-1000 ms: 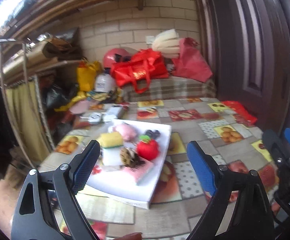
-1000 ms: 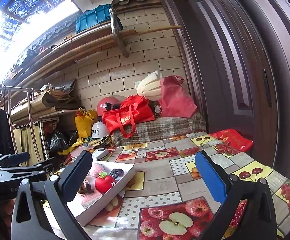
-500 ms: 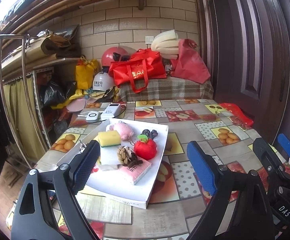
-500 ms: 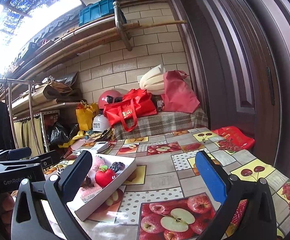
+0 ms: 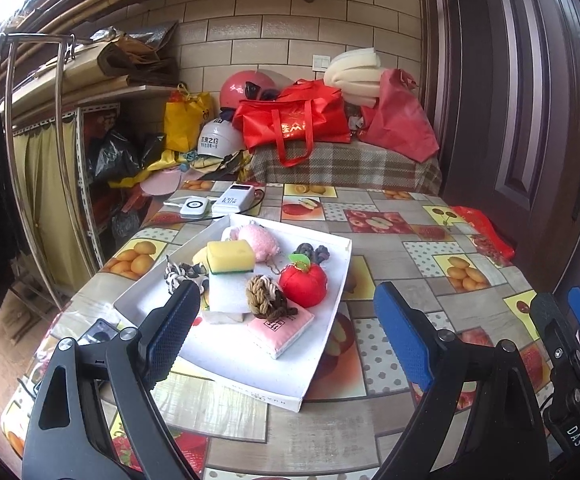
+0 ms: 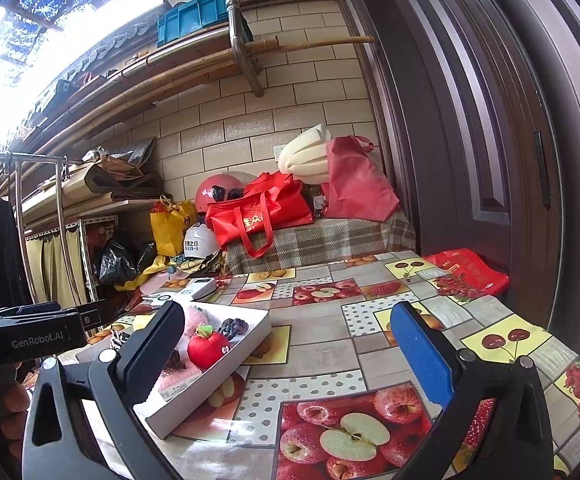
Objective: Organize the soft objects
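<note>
Left wrist view: left gripper hovering above the near edge of the tray, jaws released, nothing between them. Sponge, apple, rope knot and pink pad sitting in the tray on the surface.

Right wrist view: right gripper jaws released, empty, tray lying at near left.

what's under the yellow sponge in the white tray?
The yellow sponge rests on a white foam block in the white tray; a tan slab edge shows below that block. A yellow shape peeks out behind the sponge's left end. Anything directly beneath is covered.
</note>
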Demonstrator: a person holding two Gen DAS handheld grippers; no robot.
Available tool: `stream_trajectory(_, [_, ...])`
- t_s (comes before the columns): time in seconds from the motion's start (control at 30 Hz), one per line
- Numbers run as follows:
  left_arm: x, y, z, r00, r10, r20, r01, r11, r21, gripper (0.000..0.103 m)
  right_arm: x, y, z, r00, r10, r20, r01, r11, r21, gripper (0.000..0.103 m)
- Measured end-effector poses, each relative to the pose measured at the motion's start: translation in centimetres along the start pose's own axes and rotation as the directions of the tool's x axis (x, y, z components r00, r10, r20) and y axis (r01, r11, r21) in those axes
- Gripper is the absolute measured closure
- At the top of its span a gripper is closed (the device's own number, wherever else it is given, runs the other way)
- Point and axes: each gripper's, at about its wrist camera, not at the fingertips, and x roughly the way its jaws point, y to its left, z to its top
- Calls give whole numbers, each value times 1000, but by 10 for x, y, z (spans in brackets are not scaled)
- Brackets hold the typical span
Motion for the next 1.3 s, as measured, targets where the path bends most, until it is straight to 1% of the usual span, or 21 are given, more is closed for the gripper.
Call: stream_trajectory(1.3, [8,6,-1,1000,-10,-19,10,1000,-9,14,-1,2,0,1000,0,-9,0,1000,-5,0])
